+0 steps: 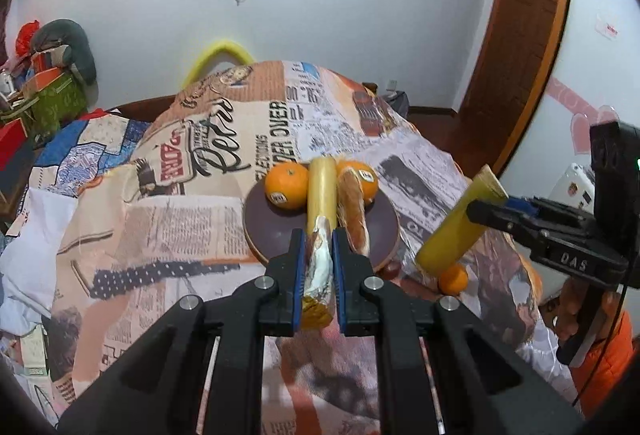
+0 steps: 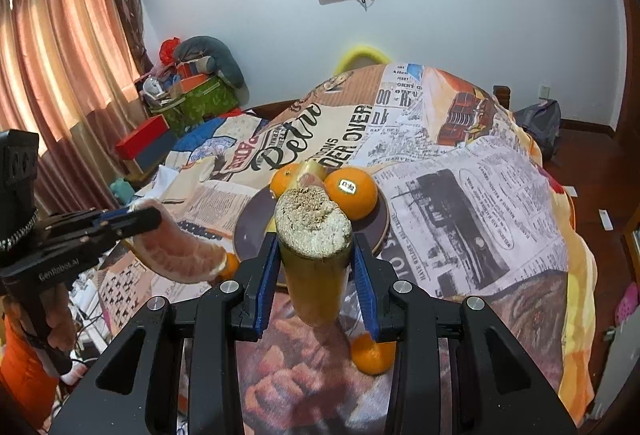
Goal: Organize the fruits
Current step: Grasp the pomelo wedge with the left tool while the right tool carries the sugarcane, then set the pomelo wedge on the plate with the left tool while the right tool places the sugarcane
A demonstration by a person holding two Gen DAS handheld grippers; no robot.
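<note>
Right tool [image 2: 314,247] clamps a cane stick [image 2: 314,267] near its top, in the air just beside the plate [image 1: 276,231]; stiff, heavy, slick skin, long axis tilted, cut end up. Left tool [image 1: 318,247] pinches a pomelo wedge [image 1: 318,275] mid-length over the plate's near rim. It looks soft and easily crushed, so grip the rind; it points at the plate.

1. We see bright orange oranges [image 1: 286,187] with small stickers.
2. The plate [image 1: 272,231] is dark brown.
3. Our grippers [image 1: 316,259] are black with blue pads [image 2: 267,275].
4. The cloth [image 1: 168,219] carries newspaper print in cream, orange and blue.
5. The cane piece [image 2: 314,283] is yellow-green.
</note>
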